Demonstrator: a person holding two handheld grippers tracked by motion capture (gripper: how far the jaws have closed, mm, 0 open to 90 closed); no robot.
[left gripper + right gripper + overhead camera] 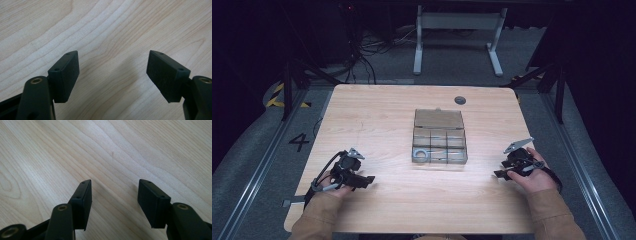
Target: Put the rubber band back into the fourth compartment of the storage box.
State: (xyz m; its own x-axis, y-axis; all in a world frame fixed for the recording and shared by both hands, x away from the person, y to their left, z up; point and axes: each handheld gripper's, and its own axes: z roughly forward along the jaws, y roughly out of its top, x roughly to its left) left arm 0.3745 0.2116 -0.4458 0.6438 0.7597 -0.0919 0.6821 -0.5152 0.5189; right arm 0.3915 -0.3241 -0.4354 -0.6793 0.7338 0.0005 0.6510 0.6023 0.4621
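L hand (pixel 331 184): I see it at the near L edge of the table, sleeve coming in from the bottom.
L gripper (pixel 362 180): resting low on the table, pointing R toward centre. In the left gripper view (pixel 113 72) jaws spread wide, nothing btwn them, bare wood grain beneath.
R hand (pixel 534 177): near R edge, well apart from the L.
R gripper (pixel 502 173): pointing L. In the right gripper view (pixel 114 200) jaws parted, gap narrower than the L's, holding nothing.
Table (pixel 377 115): light wood, rounded corners.
Compartment box (pixel 439 142): clear plastic, mid-table, between and beyond both grippers, lid (pixel 438 118) folded open to the far side.
Ring (pixel 421 154): grey, in the near-L compartment.
Grommet (pixel 460 100): dark round cap nr the far edge.
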